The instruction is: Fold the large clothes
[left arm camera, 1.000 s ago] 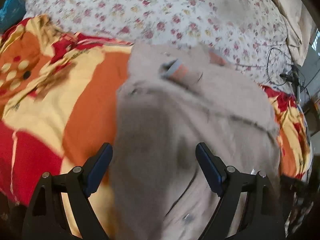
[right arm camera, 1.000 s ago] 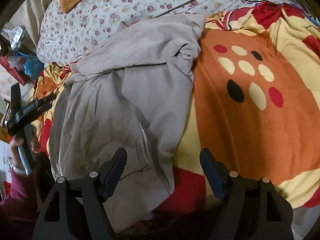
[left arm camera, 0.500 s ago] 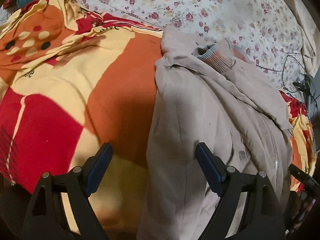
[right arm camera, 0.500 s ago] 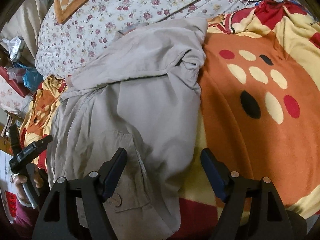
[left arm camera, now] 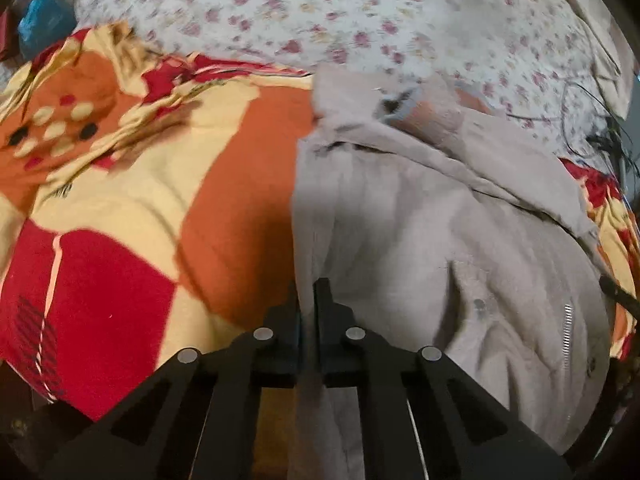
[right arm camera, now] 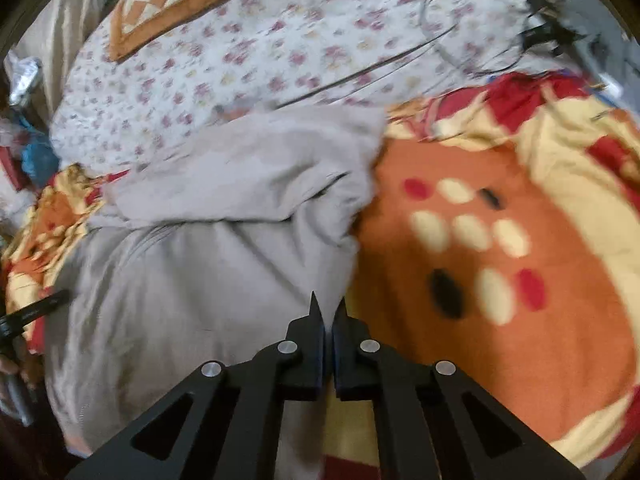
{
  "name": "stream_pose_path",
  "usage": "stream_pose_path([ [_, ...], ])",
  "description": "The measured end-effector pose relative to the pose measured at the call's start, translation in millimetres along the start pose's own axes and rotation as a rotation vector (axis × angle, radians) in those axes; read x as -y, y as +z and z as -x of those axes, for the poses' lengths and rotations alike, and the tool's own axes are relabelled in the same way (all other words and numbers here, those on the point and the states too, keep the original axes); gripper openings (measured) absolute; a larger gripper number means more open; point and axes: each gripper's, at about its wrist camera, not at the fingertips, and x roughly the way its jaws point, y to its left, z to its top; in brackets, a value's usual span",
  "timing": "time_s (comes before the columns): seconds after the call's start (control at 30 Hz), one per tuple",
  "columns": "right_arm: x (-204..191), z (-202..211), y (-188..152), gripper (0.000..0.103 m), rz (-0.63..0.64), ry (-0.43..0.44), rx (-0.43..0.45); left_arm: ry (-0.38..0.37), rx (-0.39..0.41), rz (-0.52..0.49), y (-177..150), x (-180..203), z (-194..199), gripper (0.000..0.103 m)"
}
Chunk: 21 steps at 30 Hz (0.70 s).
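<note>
A large grey-beige jacket (left arm camera: 420, 232) lies spread on an orange, red and yellow blanket (left arm camera: 140, 184); its striped collar (left arm camera: 420, 108) points to the far side. My left gripper (left arm camera: 307, 296) is shut on the jacket's near left edge. In the right wrist view the jacket (right arm camera: 208, 248) fills the left half, and my right gripper (right arm camera: 327, 312) is shut on its near right edge, beside the blanket (right arm camera: 500, 260). The left gripper's tip shows at the far left there (right arm camera: 36, 310).
A floral bedsheet (left arm camera: 360, 12) covers the far part of the bed. A checked orange cushion (right arm camera: 168, 4) lies on it. Black cables (right arm camera: 500, 32) run at the far right. Blue and red clutter (right arm camera: 28, 160) sits off the bed's left.
Both grippers were open above the jacket; now both have closed on its near edges, left on the left edge, right on the right edge.
</note>
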Motion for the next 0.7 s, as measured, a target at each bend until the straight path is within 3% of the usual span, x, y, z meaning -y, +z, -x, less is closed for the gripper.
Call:
stream_pose_path([
  [0.13, 4, -20, -5, 0.001, -0.001, 0.012, -0.092, -0.016, -0.023, 0.065, 1, -12, 1, 0.007],
  [0.17, 3, -16, -5, 0.005, -0.006, 0.025, -0.092, -0.024, -0.026, 0.062, 0, -11, 3, 0.007],
  [0.2, 6, -8, -5, 0.011, -0.035, 0.071, -0.094, -0.044, -0.038, 0.061, -1, -11, 6, 0.015],
  [0.23, 10, -3, -6, 0.016, -0.067, 0.122, -0.101, -0.059, -0.057, 0.067, -3, -11, 9, 0.031],
  [0.3, 16, 11, -11, 0.059, -0.116, 0.245, -0.158, -0.108, -0.072, 0.094, -9, -13, 14, 0.054],
  [0.33, 16, 17, -15, 0.064, -0.105, 0.267, -0.178, -0.14, -0.071, 0.116, -13, -15, 16, 0.06],
  [0.43, 10, 31, -32, 0.064, -0.041, 0.292, -0.22, -0.186, -0.087, 0.153, -27, -19, 24, 0.065],
  [0.63, -7, 21, -62, 0.064, -0.043, 0.394, -0.302, -0.137, -0.112, 0.057, -58, -11, 37, 0.065],
  [0.67, -13, 16, -64, 0.058, -0.029, 0.397, -0.302, -0.136, -0.113, 0.053, -61, -12, 39, 0.065],
  [0.7, -20, 17, -67, 0.034, 0.015, 0.379, -0.289, -0.14, -0.115, 0.053, -63, -14, 42, 0.065],
])
